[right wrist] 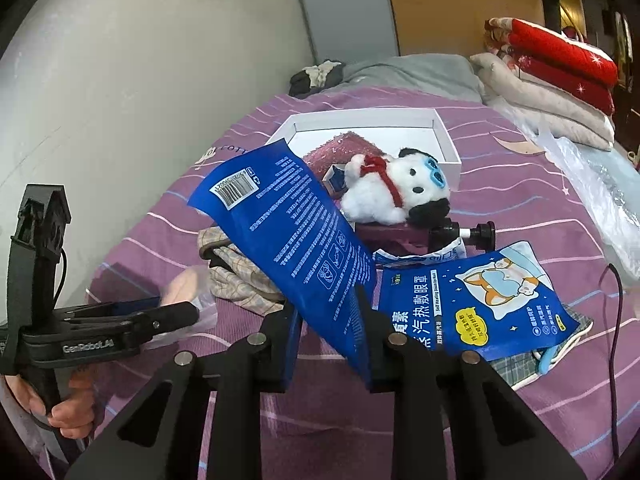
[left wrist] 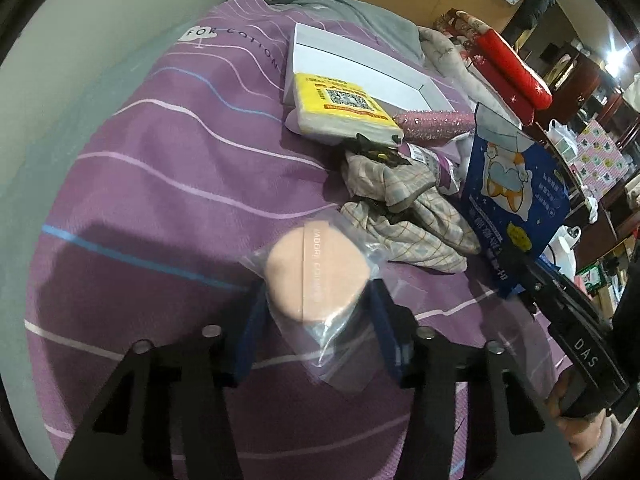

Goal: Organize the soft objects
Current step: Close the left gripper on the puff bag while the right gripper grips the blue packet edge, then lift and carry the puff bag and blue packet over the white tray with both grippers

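Observation:
My left gripper (left wrist: 316, 296) is shut on a peach powder puff in a clear bag (left wrist: 316, 272), held just above the purple bedspread (left wrist: 160, 184). My right gripper (right wrist: 332, 312) is shut on a blue eye-mask pouch (right wrist: 288, 240) and holds it tilted in the air; the pouch also shows in the left wrist view (left wrist: 516, 196). A white open box (right wrist: 444, 140) lies further back on the bed with a pink glittery cloth (right wrist: 340, 148) in it. A white plush toy with a red scarf (right wrist: 392, 192) lies in front of the box.
A yellow tissue pack (left wrist: 340, 108) leans on the box. A checked cloth (left wrist: 404, 216) lies mid-bed. A second blue pouch (right wrist: 472, 300) lies at right on a plaid cloth. Folded red and beige quilts (right wrist: 552, 80) are stacked at the far right. A wall (right wrist: 120, 80) runs along the left.

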A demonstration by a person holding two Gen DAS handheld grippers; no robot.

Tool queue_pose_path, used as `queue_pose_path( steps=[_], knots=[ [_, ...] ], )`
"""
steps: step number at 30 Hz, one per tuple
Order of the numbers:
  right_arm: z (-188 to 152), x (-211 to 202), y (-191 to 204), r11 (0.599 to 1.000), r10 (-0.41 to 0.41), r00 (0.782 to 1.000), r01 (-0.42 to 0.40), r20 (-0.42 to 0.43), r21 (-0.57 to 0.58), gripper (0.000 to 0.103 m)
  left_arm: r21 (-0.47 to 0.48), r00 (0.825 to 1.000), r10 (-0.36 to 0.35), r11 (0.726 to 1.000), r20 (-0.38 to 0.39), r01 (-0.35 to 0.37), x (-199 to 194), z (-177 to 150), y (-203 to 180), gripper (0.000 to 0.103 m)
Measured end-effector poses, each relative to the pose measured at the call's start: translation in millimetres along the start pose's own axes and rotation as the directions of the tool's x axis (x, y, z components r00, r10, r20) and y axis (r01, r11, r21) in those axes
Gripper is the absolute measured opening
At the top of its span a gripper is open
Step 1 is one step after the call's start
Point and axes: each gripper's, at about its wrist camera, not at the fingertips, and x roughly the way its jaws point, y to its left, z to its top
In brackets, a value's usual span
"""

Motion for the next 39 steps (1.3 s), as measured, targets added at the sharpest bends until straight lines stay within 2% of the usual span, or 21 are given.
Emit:
queue_pose_path(
  steps=[4, 8, 9, 11, 14, 24, 31, 39],
  knots=[
    [-1, -1, 0, 1.000, 0.000, 1.000, 0.000, 0.006, -0.001, 0.023, -0.012, 1.000, -0.008, 1.000, 0.012, 0.008, -4, 1, 1, 0.046],
    [-2, -7, -1, 1.000, 0.012, 0.999, -0.013, 0.034, 0.003, 0.023, 0.005, 1.000, 0.015, 1.000, 0.027, -0.015, -6, 0, -3, 0.045],
    [-2, -9, -2, 1.000, 0.018, 0.999, -0.018, 0.044, 0.006, 0.021, 0.012, 0.999, 0.022, 1.000, 0.034, -0.023, -8, 0, -4, 0.045],
    [0, -13, -5, 0.999, 0.032, 0.998, -0.033, 0.062, 0.017, 0.011, 0.022, 0.998, 0.026, 0.999, 0.049, -0.027, -11, 0, -6, 0.045],
    [2, -18, -8, 0.997, 0.068, 0.994, -0.071, 0.085, 0.028, 0.005, 0.030, 0.996, 0.027, 0.999, 0.079, -0.029, -17, 1, -8, 0.045],
    [8, -37, -9, 0.986, 0.155, 0.977, -0.162, 0.148, 0.036, 0.001, 0.040, 0.992, 0.037, 0.998, 0.119, -0.042, -29, 9, -14, 0.045],
    [24, -46, -30, 0.952, 0.240, 0.955, -0.267, 0.176, 0.148, 0.001, 0.080, 0.987, 0.046, 0.995, 0.155, -0.059, -40, 33, -26, 0.045],
    [67, -62, -67, 0.879, 0.327, 0.908, -0.394, 0.262, 0.269, 0.001, 0.119, 0.984, 0.003, 0.993, 0.179, -0.025, -43, 78, -46, 0.045]
  ],
)
